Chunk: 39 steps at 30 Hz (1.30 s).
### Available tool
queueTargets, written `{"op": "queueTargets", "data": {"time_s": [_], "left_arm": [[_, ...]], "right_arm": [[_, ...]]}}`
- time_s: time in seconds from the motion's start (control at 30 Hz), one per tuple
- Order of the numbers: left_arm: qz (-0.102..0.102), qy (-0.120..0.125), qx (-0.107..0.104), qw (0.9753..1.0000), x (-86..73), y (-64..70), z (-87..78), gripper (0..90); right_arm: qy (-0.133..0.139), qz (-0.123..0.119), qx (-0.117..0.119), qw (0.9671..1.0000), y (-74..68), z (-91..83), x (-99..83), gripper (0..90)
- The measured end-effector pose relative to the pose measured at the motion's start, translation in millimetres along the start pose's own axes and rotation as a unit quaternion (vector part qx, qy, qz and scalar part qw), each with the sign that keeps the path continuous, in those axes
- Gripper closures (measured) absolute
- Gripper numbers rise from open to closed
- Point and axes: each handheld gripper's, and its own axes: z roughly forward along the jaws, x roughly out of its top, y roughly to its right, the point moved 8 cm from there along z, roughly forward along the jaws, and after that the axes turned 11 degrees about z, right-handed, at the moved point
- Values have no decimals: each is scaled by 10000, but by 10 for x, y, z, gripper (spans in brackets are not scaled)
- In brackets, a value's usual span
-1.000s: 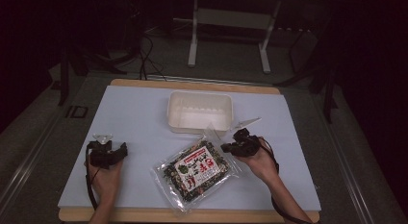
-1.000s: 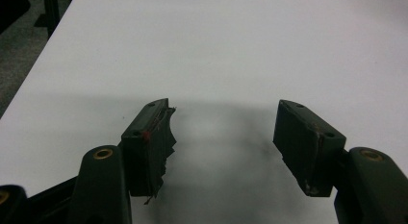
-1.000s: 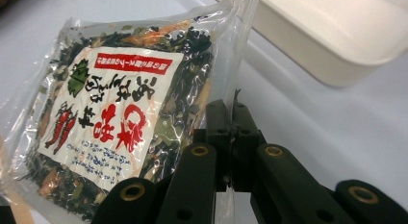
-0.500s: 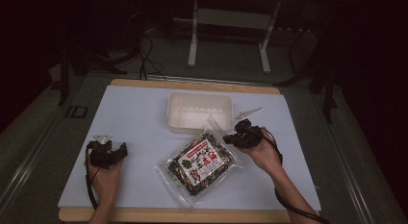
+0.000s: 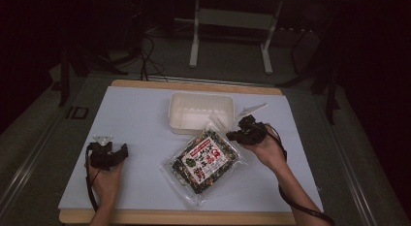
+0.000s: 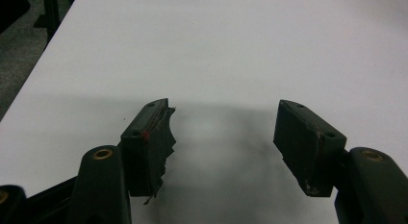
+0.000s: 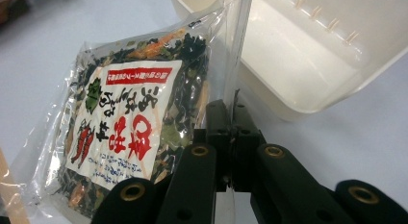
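Print on the crinkly clear packet (image 7: 130, 118) is hard to read; its lower edge is cut off. It lies on the white table (image 5: 140, 119) beside the white plastic tray (image 5: 201, 112), its thin edge pinched by the right gripper (image 7: 234, 137). Left gripper (image 6: 223, 137) gapes empty

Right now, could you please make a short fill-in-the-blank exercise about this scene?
1. The right gripper is shut on the clear ____ of the seaweed packet.
2. The left gripper is ____ and holds nothing.
3. The white tray lies ____ the packet, as the high view shows it.

Missing words: edge; open; behind
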Motion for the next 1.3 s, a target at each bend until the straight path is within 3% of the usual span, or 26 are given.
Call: {"op": "queueTargets", "data": {"time_s": [0.53, 0.67, 0.97, 1.13, 1.3], "left_arm": [[-14, 34, -5, 10000, 6, 0, -6, 378], [-57, 62, -20, 10000, 9, -8, -10, 377], [-42, 48, -14, 10000, 7, -1, -5, 376], [-19, 29, -15, 10000, 5, 0, -5, 376], [-18, 22, -13, 10000, 4, -1, -6, 377]], "right_arm": [[163, -38, -65, 9998, 37, -153, 173, 894], [219, 20, 87, 9997, 25, -206, 222, 894], [275, -59, 40, 9996, 14, -299, 313, 894], [336, -41, 195, 9992, -1, -366, 359, 894], [396, -72, 178, 9990, 3, -433, 405, 894]]}}
